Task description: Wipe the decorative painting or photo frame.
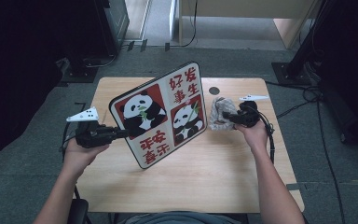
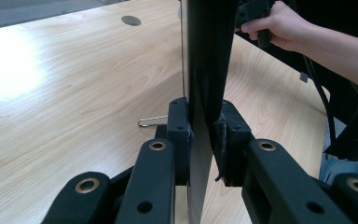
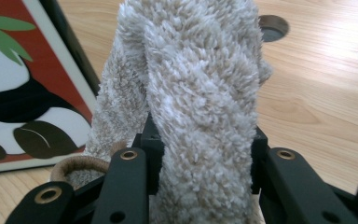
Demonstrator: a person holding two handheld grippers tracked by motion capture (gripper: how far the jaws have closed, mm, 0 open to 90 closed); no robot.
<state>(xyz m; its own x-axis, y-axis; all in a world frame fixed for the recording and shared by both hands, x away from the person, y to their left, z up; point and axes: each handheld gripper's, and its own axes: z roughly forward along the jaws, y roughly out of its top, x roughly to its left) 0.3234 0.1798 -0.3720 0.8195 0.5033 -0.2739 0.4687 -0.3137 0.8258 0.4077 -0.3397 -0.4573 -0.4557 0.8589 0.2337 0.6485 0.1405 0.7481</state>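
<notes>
A flat square panel [image 1: 161, 114] printed with two pandas and red Chinese characters stands tilted on edge over the middle of a light wooden table [image 1: 214, 182], its lower corner toward the person. It looks stiff and thin, with a smooth, probably glossy face, so it would likely slip if pinched lightly and would swing like a sail if gripped at one point. An edge is the sensible place to hold it.

The left gripper [image 1: 121, 134] does just that: in the left gripper view its two black jaws are closed on the panel's dark edge [image 2: 205, 70], one pad on each face. The left hand [image 1: 81, 151] holds the gripper low at the table's left side.

Just beside the panel's right edge hangs a beige fluffy cloth [image 1: 221, 114], bunched and soft. In the right gripper view its thick pile [image 3: 196, 84] bulges between and above the jaws, which are clamped on a fold of it. The right gripper [image 1: 228, 116] points left toward the panel. The cloth is light and limp and will drape, so a bunched fold gives the surest hold. Whether it touches the panel's face is hard to tell from above.

A small metal clip or wire [image 2: 151, 121] lies on the table, and a round cable hole [image 1: 214, 90] sits near the far edge.
</notes>
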